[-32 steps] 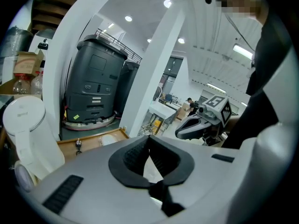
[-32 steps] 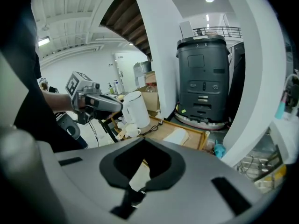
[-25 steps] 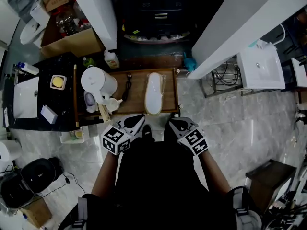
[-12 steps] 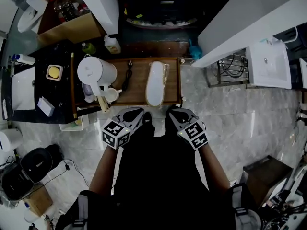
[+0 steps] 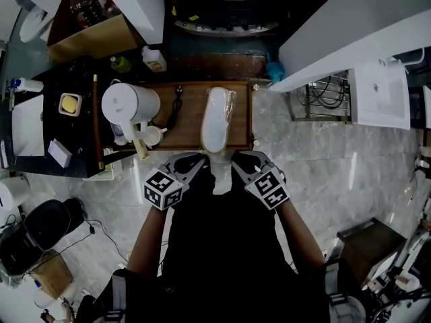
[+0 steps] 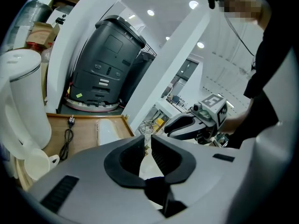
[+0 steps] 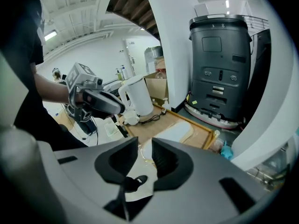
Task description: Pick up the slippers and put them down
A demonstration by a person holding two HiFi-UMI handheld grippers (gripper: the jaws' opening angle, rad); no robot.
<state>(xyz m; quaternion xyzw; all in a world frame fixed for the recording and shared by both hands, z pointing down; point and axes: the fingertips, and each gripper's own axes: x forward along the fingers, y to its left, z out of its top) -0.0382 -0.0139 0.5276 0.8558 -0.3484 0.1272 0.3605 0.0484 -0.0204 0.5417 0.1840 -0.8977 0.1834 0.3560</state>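
One white slipper [image 5: 217, 116] wrapped in clear film lies on the wooden tray [image 5: 192, 136]; it also shows in the left gripper view [image 6: 108, 132] and the right gripper view [image 7: 175, 133]. A second pale wrapped slipper [image 5: 221, 179] lies low on the floor just in front of the tray, between both grippers. My left gripper [image 5: 200, 159] is at its left side and its jaws are opening, a thin gap showing with the slipper [image 6: 148, 164] beneath. My right gripper [image 5: 237, 157] is at its right side, jaws opening wider, with the slipper [image 7: 144, 158] in the gap.
A white kettle [image 5: 126, 104], a cup [image 5: 149, 135] and a black power cord [image 5: 176, 110] share the tray's left part. A dark grey machine [image 7: 219, 69] stands behind the tray. A wire rack [image 5: 323, 99] is to the right and a black counter [image 5: 40, 147] to the left.
Both grippers have sunk toward the tray's near edge. The pale second slipper now shows between them on the floor, where my dark clothing filled the gap a second ago.
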